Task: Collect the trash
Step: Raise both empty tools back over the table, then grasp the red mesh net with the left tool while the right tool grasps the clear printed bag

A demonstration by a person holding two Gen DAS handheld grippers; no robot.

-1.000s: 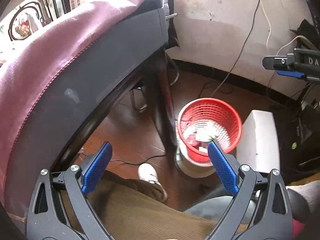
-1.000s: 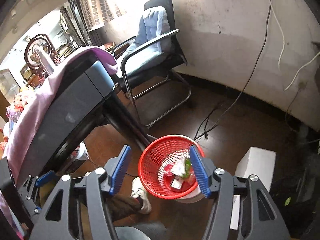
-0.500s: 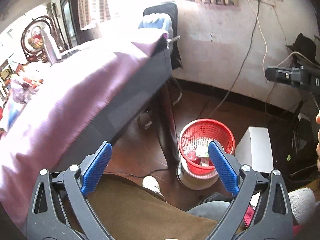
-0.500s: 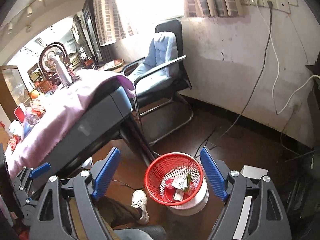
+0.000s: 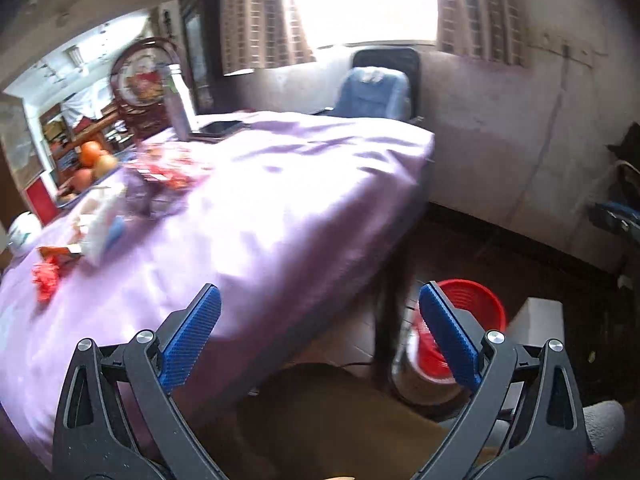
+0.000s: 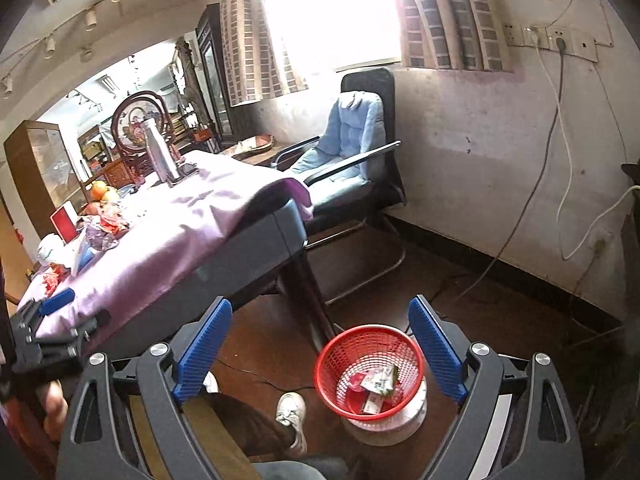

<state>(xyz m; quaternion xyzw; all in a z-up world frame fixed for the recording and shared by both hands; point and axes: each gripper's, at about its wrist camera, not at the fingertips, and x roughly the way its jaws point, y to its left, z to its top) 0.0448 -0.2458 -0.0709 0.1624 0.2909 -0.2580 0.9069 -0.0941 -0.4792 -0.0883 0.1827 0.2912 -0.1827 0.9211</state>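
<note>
1. Here, in the left wrist view, the left gripper (image 5: 320, 340) has its blue fingers (image 5: 192, 338) spread wide with nothing between them, above the desk edge (image 5: 304, 240) draped in purple cloth.
2. Crumpled red wrappers (image 5: 46, 276) lie on the cloth at far left, near a clutter of packets (image 5: 160, 176); the view is blurred.
3. The red mesh basket (image 5: 476, 296) stands on the floor beside the desk leg.
4. In the right wrist view, the right gripper (image 6: 320, 350) is empty and its fingers are opening.
5. The basket (image 6: 332, 356) holds wrappers (image 6: 374, 390) and sits on a white tub (image 6: 388, 426); a white shoe (image 6: 290, 408) is near it.
</note>
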